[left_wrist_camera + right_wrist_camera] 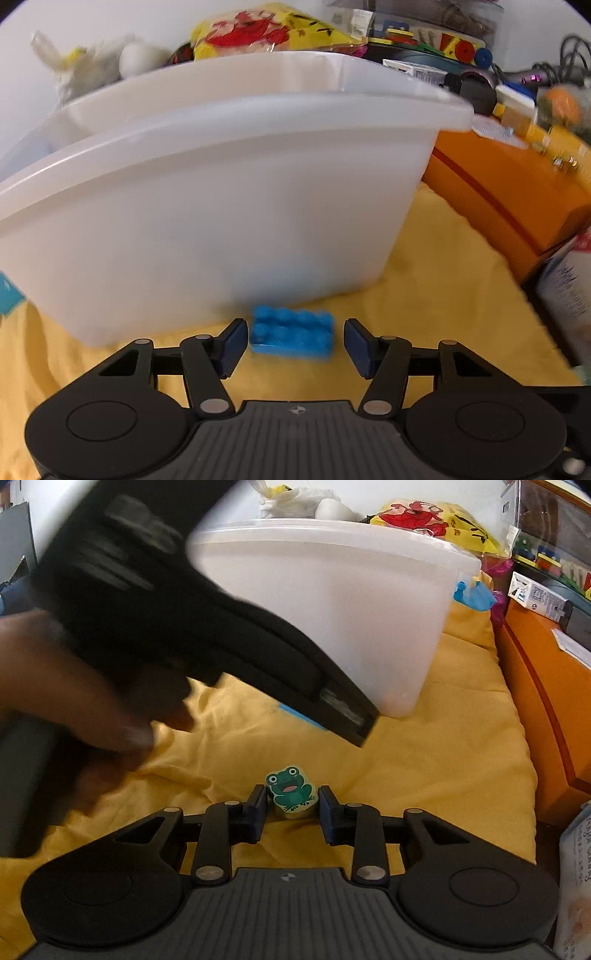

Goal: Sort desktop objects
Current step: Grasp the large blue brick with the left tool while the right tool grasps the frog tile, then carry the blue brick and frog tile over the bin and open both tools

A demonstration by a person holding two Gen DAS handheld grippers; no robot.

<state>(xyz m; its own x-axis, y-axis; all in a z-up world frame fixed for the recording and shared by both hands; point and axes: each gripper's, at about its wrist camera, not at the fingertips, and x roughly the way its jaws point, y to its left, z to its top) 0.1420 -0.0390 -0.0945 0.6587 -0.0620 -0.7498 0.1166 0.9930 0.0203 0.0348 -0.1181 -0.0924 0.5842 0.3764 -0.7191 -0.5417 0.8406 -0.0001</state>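
Note:
A blue studded toy brick [293, 335] lies on the yellow cloth just in front of a tall translucent white bin [221, 192]. My left gripper [295, 345] is open, with the brick between its fingertips and a gap on each side. In the right wrist view a small green frog block [290, 790] lies on the cloth between the fingers of my right gripper [293, 810], which is open with its pads close to the block's sides. The left gripper's black body [192, 616] and the hand holding it cross that view, hiding most of the blue brick [299, 714].
The white bin [351, 602] stands mid-cloth. An orange box [517, 199] with small items on top is at the right, with a white carton [569, 295] beside it. A yellow-red toy bag [266, 31] and a white plush [92, 66] lie behind the bin.

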